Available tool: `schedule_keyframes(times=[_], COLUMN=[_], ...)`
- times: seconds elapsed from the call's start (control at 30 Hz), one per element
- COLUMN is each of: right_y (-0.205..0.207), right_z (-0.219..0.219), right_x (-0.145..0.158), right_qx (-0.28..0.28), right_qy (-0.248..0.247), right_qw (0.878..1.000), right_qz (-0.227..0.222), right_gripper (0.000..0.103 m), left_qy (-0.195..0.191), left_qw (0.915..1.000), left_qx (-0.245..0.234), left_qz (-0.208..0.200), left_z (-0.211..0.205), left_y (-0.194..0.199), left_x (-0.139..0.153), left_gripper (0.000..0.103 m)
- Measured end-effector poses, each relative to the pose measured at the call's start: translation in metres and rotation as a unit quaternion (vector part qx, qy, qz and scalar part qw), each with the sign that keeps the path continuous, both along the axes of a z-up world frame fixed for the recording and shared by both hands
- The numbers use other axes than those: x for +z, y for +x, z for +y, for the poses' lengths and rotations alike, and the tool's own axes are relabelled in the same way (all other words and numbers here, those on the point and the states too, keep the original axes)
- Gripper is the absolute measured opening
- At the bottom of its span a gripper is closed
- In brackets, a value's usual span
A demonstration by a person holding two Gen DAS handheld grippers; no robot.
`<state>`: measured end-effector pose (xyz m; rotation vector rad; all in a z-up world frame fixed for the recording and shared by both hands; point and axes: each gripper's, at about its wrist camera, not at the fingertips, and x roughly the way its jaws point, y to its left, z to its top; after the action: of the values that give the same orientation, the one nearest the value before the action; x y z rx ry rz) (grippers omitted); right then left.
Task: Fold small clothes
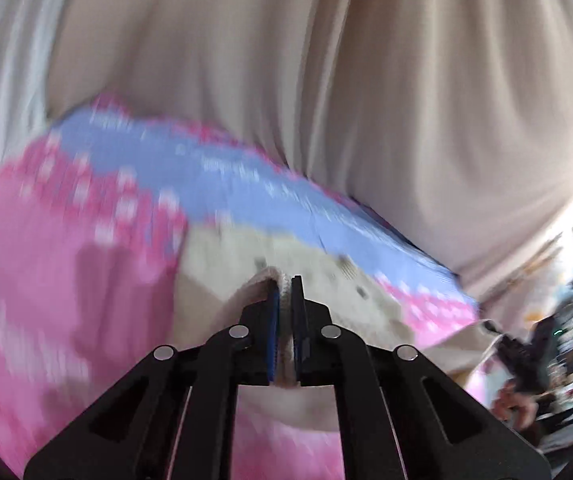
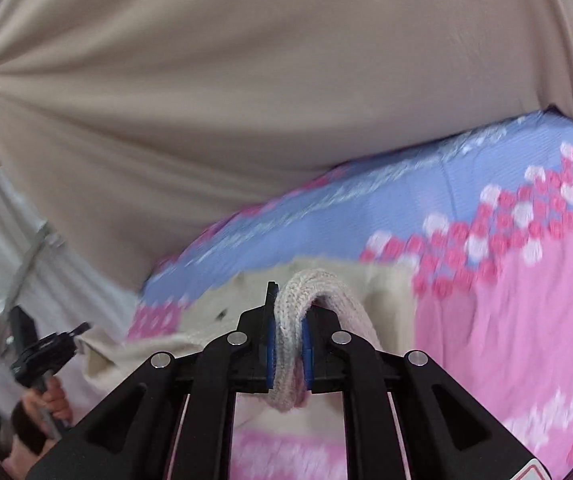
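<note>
— Between the two grippers, what's hanging there?

— One small cream knitted garment (image 2: 318, 284). Each tool has a bit of its thick ribbed edge. On the right gripper (image 2: 288, 344) the rib loops up over the blue pads (image 2: 307, 344), pinched tight. On the left gripper (image 1: 284, 320) a thinner roll of the same knit is squeezed between the jaws, which are nearly closed.

— And the rest of it?

— It trails away from both jaws, onto the pink and blue bedspread (image 2: 506, 320), where cream fabric with small dark marks lies just beyond the fingertips. Whether it's fully lifted or still dragging, I can't tell; both views are smeared.

— So how does it run?

— Its long axis goes side to side, from one grip to the other. Neither hand is nearer; both are already on it. The coming move, I'd judge, turns on keeping that held edge stretched straight while it's laid down or carried over.

— How are the tools held?

— Both point toward the far side, at the beige curtain (image 2: 246, 100) beyond the bed. In the right view, the other tool (image 2: 42, 354) shows low on the left; they look well apart.

— Any risk?

— If they drift closer, I'd expect the edge to sag and fold crookedly.
</note>
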<state>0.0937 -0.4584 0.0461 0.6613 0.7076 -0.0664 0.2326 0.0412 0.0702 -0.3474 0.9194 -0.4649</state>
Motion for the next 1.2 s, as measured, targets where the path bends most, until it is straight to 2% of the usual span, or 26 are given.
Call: schedule_keyframes(times=[0.03,0.1,0.13,0.17,0.23,0.27,0.3,0.37,0.43,0.5,0.53,0.6,0.63,0.67,0.77,0.83,0.87,0.9,0.93,0.97,1.0,1.03,1.1,1.13,1.17,1.2], right_y=[0.018,0.046,0.055,0.059,0.049,0.044,0.033,0.017,0.013,0.009,0.010,0.014,0.020,0.025,0.044,0.061,0.068,0.080,0.086,0.092,0.095,0.094,0.086,0.084,0.085,0.088], right_z=[-0.005,-0.015,-0.013,-0.008,0.009,0.014,0.020,0.021,0.011,-0.001,-0.002,-0.002,0.000,0.003,0.023,0.039,0.045,0.050,0.050,0.049,0.044,0.036,0.018,0.011,0.004,-0.002], right_x=[-0.010,-0.036,-0.050,-0.057,-0.058,-0.057,-0.054,-0.057,-0.067,-0.077,-0.080,-0.081,-0.083,-0.086,-0.091,-0.097,-0.101,-0.109,-0.113,-0.115,-0.112,-0.100,-0.076,-0.073,-0.076,-0.086], right_qx=[-0.015,-0.044,-0.050,-0.044,-0.028,-0.029,-0.037,-0.047,-0.058,-0.067,-0.070,-0.070,-0.060,-0.050,0.002,0.048,0.066,0.087,0.098,0.104,0.098,0.082,0.050,0.038,0.025,0.014], right_qy=[-0.009,-0.026,-0.033,-0.043,-0.076,-0.096,-0.123,-0.131,-0.100,-0.048,-0.037,-0.047,-0.068,-0.080,-0.159,-0.224,-0.242,-0.254,-0.252,-0.239,-0.217,-0.181,-0.119,-0.100,-0.088,-0.087], right_qw=[1.000,0.996,0.991,0.988,0.988,0.987,0.986,0.987,0.987,0.990,0.990,0.989,0.987,0.986,0.975,0.960,0.953,0.945,0.943,0.945,0.951,0.966,0.986,0.990,0.992,0.991], right_qz=[0.014,0.076,0.119,0.141,0.130,0.123,0.110,0.084,0.109,0.117,0.118,0.124,0.132,0.137,0.154,0.162,0.169,0.185,0.193,0.198,0.197,0.167,0.107,0.093,0.090,0.103], right_gripper=[0.013,0.015,0.016,0.016,0.028,0.046,0.057,0.057,0.057,0.058,0.058,0.059,0.059,0.060,0.063,0.068,0.069,0.062,0.045,0.009,0.010,0.010,0.010,0.010,0.016,0.031], left_qy=[0.027,0.055,0.093,0.122,0.127,0.128,0.139,0.161,0.154,0.142,0.138,0.138,0.145,0.151,0.181,0.193,0.199,0.199,0.198,0.190,0.166,0.121,0.080,0.062,0.054,0.059], left_qw=[0.9994,0.9978,0.9933,0.9879,0.9877,0.9889,0.9886,0.9861,0.9868,0.9886,0.9885,0.9874,0.9861,0.9848,0.9780,0.9747,0.9725,0.9705,0.9704,0.9726,0.9776,0.9858,0.9920,0.9938,0.9937,0.9926], left_qx=[0.021,0.034,0.055,0.074,0.070,0.060,0.049,0.044,0.048,0.042,0.043,0.038,0.033,0.024,-0.021,-0.059,-0.075,-0.091,-0.089,-0.078,-0.067,-0.043,-0.009,0.006,0.024,0.035], left_qz=[-0.002,0.016,0.041,0.061,0.057,0.044,0.030,0.002,0.003,0.028,0.043,0.067,0.075,0.083,0.101,0.097,0.096,0.101,0.106,0.109,0.110,0.109,0.097,0.093,0.095,0.100], left_z=[-0.014,-0.031,-0.039,-0.044,-0.050,-0.053,-0.056,-0.058,-0.057,-0.054,-0.054,-0.059,-0.063,-0.066,-0.084,-0.096,-0.101,-0.106,-0.105,-0.100,-0.092,-0.077,-0.055,-0.044,-0.035,-0.032], left_y=[0.036,0.077,0.098,0.108,0.109,0.104,0.098,0.084,0.074,0.082,0.088,0.104,0.112,0.122,0.144,0.148,0.149,0.150,0.151,0.153,0.153,0.153,0.147,0.144,0.142,0.142], left_x=[-0.011,-0.036,-0.056,-0.070,-0.077,-0.077,-0.077,-0.077,-0.084,-0.096,-0.103,-0.113,-0.120,-0.129,-0.154,-0.165,-0.169,-0.174,-0.176,-0.174,-0.170,-0.157,-0.136,-0.127,-0.123,-0.125], left_gripper=[0.005,0.009,0.009,0.008,0.008,0.016,0.023,0.050,0.051,0.052,0.053,0.061,0.067,0.068,0.068,0.065,0.053,0.044,0.026,0.014,0.012,0.011,0.011,0.011,0.011,0.011])
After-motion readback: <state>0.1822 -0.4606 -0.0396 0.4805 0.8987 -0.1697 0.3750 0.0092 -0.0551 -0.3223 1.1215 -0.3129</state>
